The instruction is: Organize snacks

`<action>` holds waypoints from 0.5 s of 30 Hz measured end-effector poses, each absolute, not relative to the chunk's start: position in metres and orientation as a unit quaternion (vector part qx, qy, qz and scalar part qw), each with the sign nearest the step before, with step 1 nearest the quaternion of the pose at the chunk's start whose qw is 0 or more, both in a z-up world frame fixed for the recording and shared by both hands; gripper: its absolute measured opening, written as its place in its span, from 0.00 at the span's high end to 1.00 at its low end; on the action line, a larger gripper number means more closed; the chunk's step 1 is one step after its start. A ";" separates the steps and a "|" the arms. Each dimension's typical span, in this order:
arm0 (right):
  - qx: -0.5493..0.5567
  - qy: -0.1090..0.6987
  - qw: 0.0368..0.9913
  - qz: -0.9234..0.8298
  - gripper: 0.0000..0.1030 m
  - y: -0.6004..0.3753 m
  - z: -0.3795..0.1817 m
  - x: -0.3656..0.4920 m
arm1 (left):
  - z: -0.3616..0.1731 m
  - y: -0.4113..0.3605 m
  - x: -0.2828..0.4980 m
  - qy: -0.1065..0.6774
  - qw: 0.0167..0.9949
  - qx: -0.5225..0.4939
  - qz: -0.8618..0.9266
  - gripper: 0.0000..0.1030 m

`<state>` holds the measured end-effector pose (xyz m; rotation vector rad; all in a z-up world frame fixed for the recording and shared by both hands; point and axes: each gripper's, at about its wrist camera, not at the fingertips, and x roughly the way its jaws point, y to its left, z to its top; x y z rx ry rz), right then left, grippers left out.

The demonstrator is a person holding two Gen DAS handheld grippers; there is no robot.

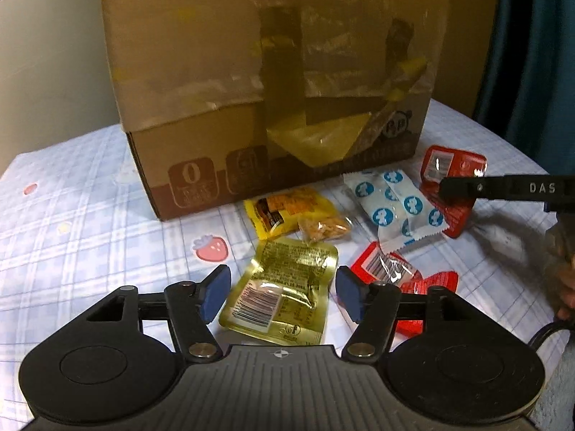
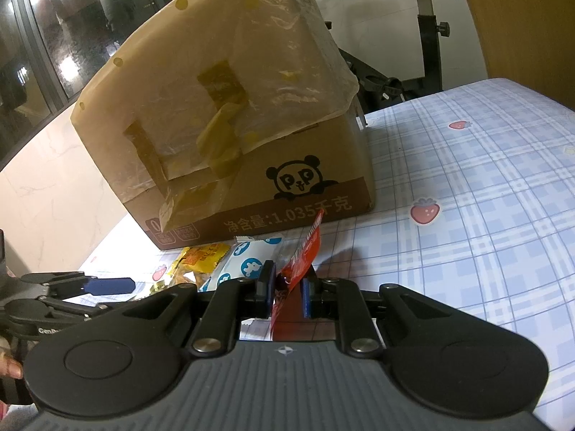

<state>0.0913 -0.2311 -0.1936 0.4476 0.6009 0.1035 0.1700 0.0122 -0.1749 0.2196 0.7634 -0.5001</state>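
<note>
The left gripper (image 1: 282,296) is nearest. Its jaws are wide apart w/ nothing pinched. They hang over the gold pouch (image 1: 278,289), prob. lined up to grab it next. The pouch lies flat on the table (image 1: 90,215), close to the near edge.

The right gripper (image 2: 286,292) has its jaws clamped on a red packet (image 2: 296,269). The packet stands up on its edge, so I think it's lifted to go in the box.

Snacks I can count:
- gold pouch: 1
- red packets: 3 or 4, can't tell, they overlap. One lies by the gold pouch (image 1: 386,269), one is in the right gripper
- white packets w/ blue dots (image 1: 393,203): 2, crossed on top of each other
- yellow packet (image 1: 287,210): 1, w/ a small clear nut bag (image 1: 325,230) touching it

All lie bunched mid-table, just in front of the box.

Farthest is the cardboard box (image 1: 273,72), 1 only. It stands toward the far edge of the table, top covered w/ plastic film. Prob. the snacks go there.
</note>
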 end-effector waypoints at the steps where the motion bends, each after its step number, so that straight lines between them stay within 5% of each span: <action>1: 0.219 0.293 0.929 0.051 0.85 -0.231 -0.194 0.091 | -0.177 0.012 0.170 0.369 0.891 0.110 -0.241 0.35; 12: 0.219 0.294 0.929 0.050 0.85 -0.231 -0.194 0.092 | -0.185 0.013 0.178 0.369 0.895 0.111 -0.225 0.31; 15: 0.219 0.294 0.929 0.050 0.85 -0.231 -0.194 0.092 | -0.184 0.012 0.176 0.369 0.895 0.110 -0.224 0.37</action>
